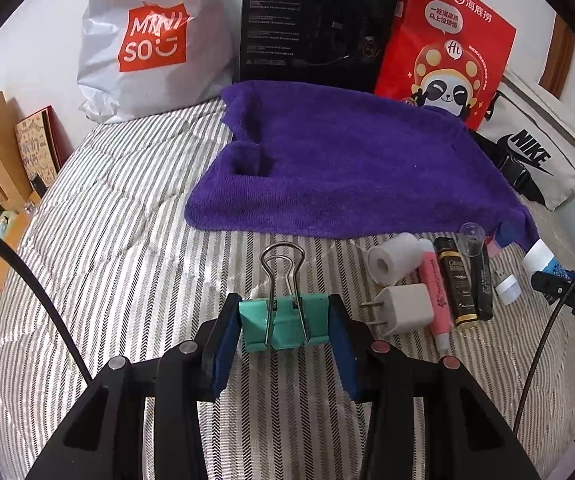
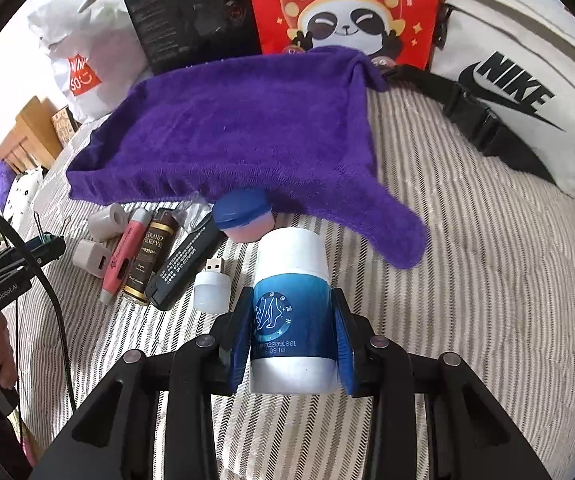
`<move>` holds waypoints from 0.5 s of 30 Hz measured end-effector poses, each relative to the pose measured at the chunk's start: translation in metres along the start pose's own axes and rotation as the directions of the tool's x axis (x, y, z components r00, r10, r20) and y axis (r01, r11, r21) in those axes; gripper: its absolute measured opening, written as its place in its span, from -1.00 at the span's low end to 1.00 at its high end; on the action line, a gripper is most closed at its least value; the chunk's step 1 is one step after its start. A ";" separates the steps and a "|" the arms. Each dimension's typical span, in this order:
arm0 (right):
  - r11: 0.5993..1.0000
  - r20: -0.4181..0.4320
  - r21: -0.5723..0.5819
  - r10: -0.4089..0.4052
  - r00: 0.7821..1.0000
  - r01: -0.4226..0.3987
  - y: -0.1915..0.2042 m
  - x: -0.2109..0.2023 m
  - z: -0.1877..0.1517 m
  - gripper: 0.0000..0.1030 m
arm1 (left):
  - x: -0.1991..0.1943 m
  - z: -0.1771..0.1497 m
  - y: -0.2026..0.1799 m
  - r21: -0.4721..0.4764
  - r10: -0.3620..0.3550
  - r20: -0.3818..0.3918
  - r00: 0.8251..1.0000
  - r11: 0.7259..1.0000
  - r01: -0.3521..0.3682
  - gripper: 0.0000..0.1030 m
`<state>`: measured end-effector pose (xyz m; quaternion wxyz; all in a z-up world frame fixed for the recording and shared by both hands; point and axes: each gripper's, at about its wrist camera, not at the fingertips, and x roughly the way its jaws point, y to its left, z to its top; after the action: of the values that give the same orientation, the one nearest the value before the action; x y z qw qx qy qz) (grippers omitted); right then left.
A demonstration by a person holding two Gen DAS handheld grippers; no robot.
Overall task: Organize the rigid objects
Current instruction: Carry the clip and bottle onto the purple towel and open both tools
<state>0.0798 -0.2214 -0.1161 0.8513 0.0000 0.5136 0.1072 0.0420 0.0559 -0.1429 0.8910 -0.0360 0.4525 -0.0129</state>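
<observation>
The left gripper (image 1: 283, 326) is clamped on the teal binder clip (image 1: 283, 326), and the right gripper (image 2: 292, 340) grips the blue-and-white bottle (image 2: 292, 312). Set each down gently beside the row of small items (image 1: 439, 280) ahead, aligned and upright.

one binder clip (image 1: 283, 322), one charger plug (image 1: 405, 308), three tubes (image 1: 433, 292), one usb light (image 2: 212, 286), two bottles (image 2: 292, 312).

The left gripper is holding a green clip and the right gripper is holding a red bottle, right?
Not quite. The left gripper does hold the green clip, but the bottle in the right gripper is blue and white, not red. The right wrist view shows it between the fingers.
</observation>
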 end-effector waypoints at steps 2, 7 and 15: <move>1.000 0.008 0.004 0.008 1.000 -0.008 0.000 -0.005 0.001 -0.30 | -0.003 0.002 -0.001 0.004 -0.008 0.005 1.000 1.000 0.008 -0.21; 1.000 0.032 -0.002 0.016 0.999 -0.016 0.000 -0.014 0.009 -0.30 | -0.013 0.009 -0.002 0.007 -0.025 0.019 1.000 1.000 0.024 -0.21; 0.999 0.076 -0.024 0.026 0.997 -0.025 0.006 -0.024 0.033 -0.30 | -0.027 0.032 0.002 0.016 -0.028 0.054 0.998 1.000 0.027 -0.21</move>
<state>0.0963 -0.2168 -0.0786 0.8689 0.0007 0.4793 0.1240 0.0520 0.0607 -0.1025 0.9028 -0.0359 0.4276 -0.0277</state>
